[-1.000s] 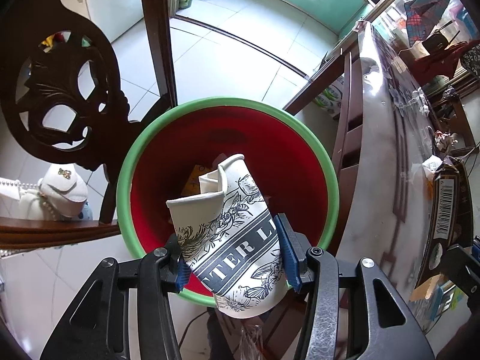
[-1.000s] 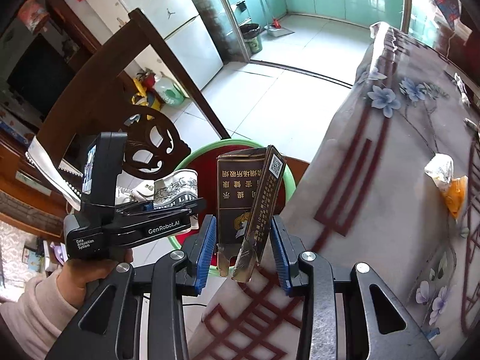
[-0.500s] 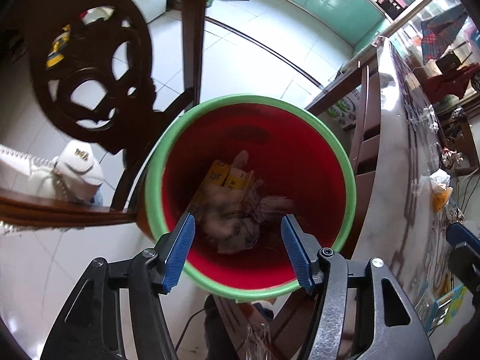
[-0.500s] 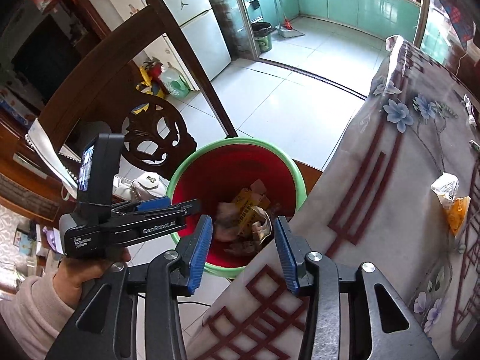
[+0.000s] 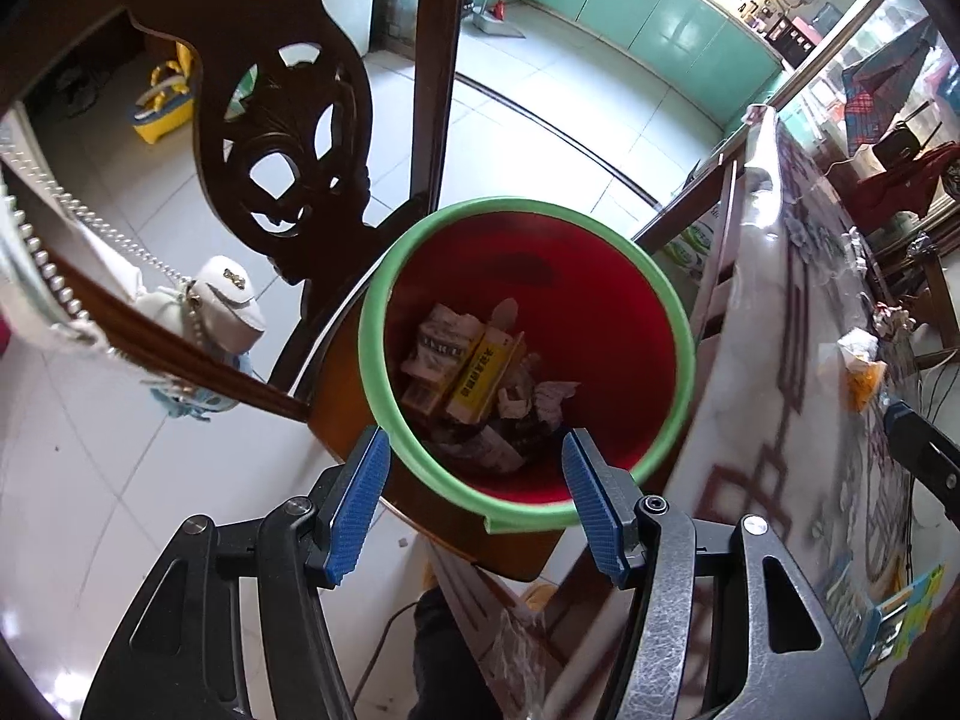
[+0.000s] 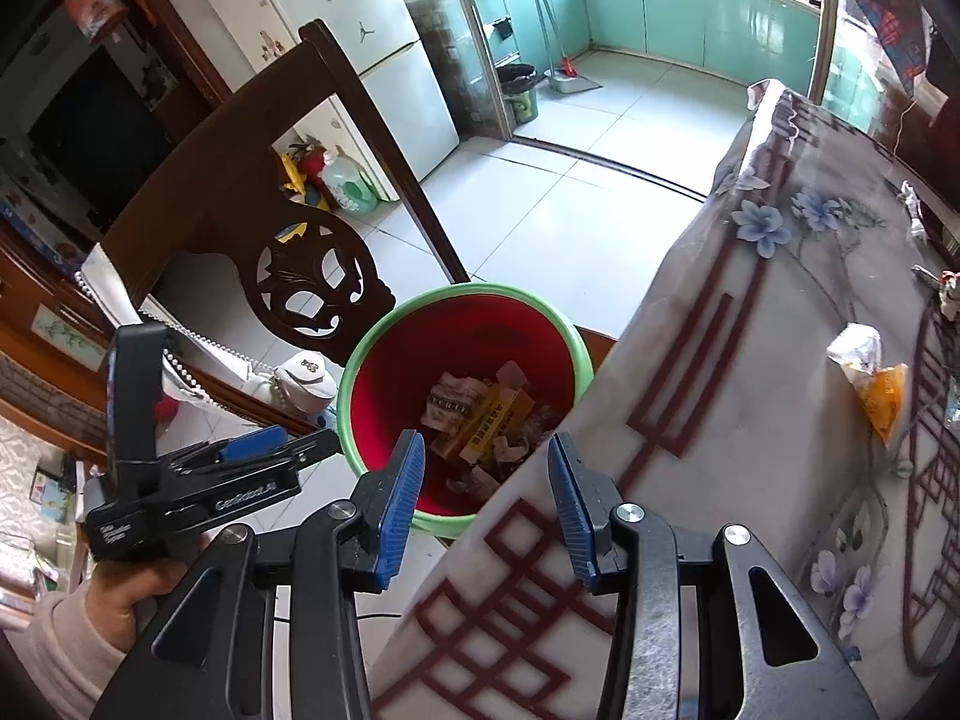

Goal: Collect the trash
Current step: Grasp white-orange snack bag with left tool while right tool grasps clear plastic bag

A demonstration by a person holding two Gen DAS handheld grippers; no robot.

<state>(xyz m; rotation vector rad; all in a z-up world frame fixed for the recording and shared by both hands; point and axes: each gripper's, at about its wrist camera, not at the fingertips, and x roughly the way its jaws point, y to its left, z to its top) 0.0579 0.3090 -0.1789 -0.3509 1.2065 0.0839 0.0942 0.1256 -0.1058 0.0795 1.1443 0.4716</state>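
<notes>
A red bin with a green rim (image 5: 384,300) (image 6: 462,293) stands on the floor beside the table. In it lie a yellow carton (image 5: 480,372) (image 6: 492,420), a crumpled printed paper cup (image 5: 438,342) and other scraps. My left gripper (image 5: 474,504) is open and empty above the bin's near rim; it also shows in the right wrist view (image 6: 240,468). My right gripper (image 6: 483,504) is open and empty above the bin and the table's edge. A crumpled white and orange wrapper (image 6: 870,372) (image 5: 855,360) lies on the table.
A dark carved wooden chair (image 5: 288,138) (image 6: 312,288) stands left of the bin, with a white bag (image 5: 222,306) hanging on it. The floral tablecloth (image 6: 750,420) hangs over the table on the right. A fridge (image 6: 360,60) and a kitchen lie beyond.
Both grippers have opened. The paper cup from the left and the dark carton from the right have dropped into the bin. Both grippers have drawn back and up.
</notes>
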